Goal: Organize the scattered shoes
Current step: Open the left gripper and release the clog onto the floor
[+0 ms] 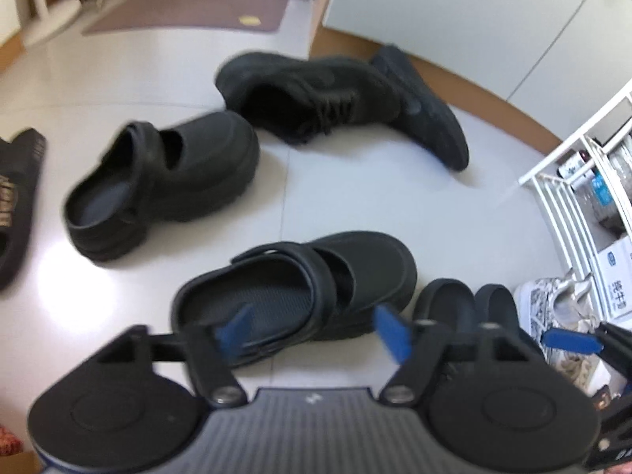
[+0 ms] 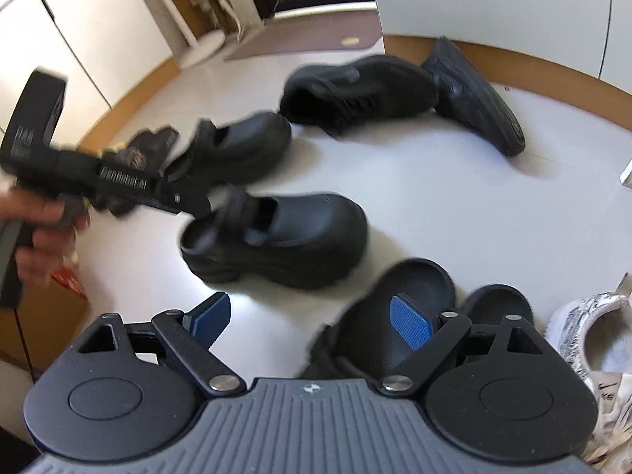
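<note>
Left wrist view: my left gripper (image 1: 312, 330) hangs over the pale tiled floor (image 1: 355, 197) with its blue pads (image 1: 237, 328) spread wide and nothing between them; the pads touch no shoe. Directly beyond the pads a black clog (image 1: 316, 284) stands upright on its sole, toe toward the right. A second black clog (image 1: 166, 185) stands farther off to the left, well apart from the first. Behind it a black lace-up sneaker (image 1: 308, 94) lies on the floor, and its mate (image 1: 426, 114) lies tipped on its side against it, beside the wooden skirting. A black slide sandal (image 1: 19, 197) sits at the left edge. Two dark slippers (image 1: 470, 308) stand side by side at lower right, next to a patterned white sneaker (image 1: 561, 308) and a white wire rack (image 1: 572, 181). Right wrist view: my right gripper (image 2: 312, 320) is likewise fully spread and empty, its right pad (image 2: 410, 324) showing in front of the nearer dark slipper. The left gripper appears at left, held in my hand (image 2: 43, 233), its tip just above the heel strap of the near clog; blur prevents confirming contact.
</note>
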`<action>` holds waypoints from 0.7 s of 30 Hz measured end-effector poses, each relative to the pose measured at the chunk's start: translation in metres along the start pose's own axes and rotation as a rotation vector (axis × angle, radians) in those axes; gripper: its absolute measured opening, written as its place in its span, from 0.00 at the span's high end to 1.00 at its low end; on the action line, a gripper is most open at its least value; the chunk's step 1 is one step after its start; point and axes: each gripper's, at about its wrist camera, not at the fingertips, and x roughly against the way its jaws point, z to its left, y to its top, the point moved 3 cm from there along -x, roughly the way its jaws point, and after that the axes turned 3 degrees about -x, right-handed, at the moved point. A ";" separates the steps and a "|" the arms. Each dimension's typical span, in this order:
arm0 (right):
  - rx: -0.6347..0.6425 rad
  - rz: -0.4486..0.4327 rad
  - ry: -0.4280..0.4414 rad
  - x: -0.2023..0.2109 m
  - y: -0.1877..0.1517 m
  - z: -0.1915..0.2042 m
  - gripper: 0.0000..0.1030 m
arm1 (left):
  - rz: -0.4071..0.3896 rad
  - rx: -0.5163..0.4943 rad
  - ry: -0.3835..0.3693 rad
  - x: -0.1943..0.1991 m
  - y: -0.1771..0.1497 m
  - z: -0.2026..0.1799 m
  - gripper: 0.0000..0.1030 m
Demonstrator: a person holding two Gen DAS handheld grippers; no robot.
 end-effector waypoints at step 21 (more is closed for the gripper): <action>0.310 0.192 -0.143 -0.015 0.006 0.050 0.11 | 0.018 -0.003 -0.110 0.019 -0.058 0.011 0.27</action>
